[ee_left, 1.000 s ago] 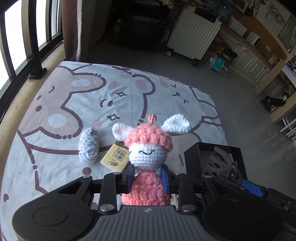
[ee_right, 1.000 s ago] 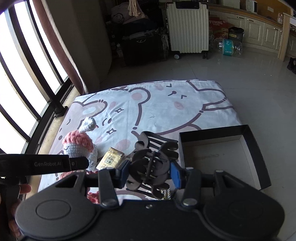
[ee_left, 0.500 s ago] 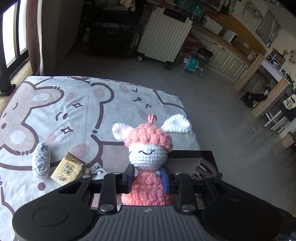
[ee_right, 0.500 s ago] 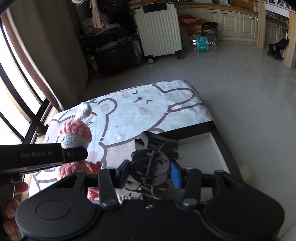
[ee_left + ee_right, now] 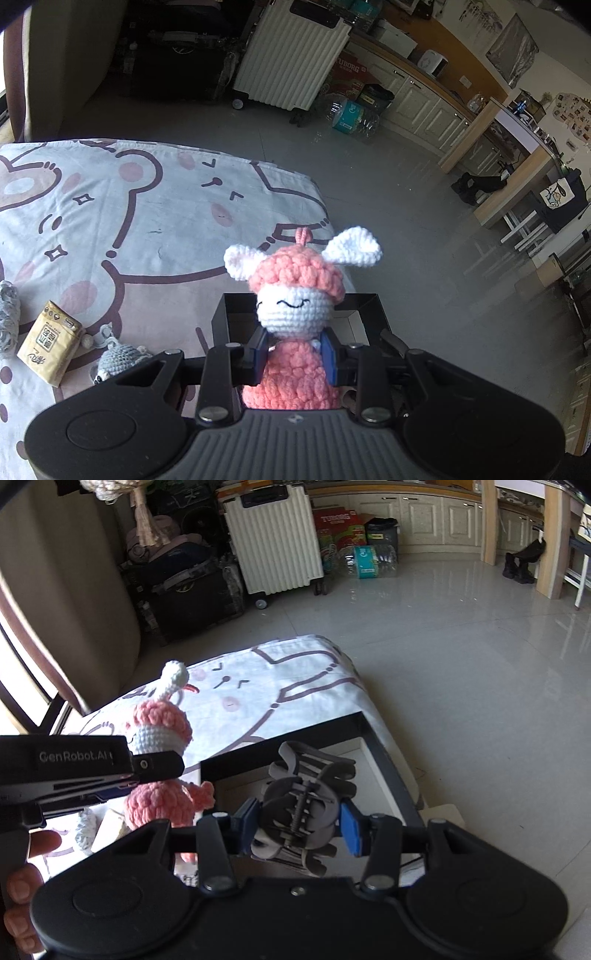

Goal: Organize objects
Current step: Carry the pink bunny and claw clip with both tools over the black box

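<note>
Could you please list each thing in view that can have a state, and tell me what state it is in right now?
Left gripper: shut on the pink crocheted bunny doll, held upright.
Right gripper: shut on the dark grey plastic hair claw, above the box.
Black open-top cardboard box: open, nothing seen inside.
Yellow tissue packet: lying flat on the blanket.
Small grey crocheted toy: lying on the blanket.
White ribbed suitcase: upright, closed.

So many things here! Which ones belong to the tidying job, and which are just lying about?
Part of the job:
- crochet bunny doll, gripped in the left tongs
- grey hair claw, gripped in the right tongs
- black box
- tissue pack, small grey crochet toy, still on the bear-print sheet

Just lying about:
- white suitcase
- water bottle pack
</note>
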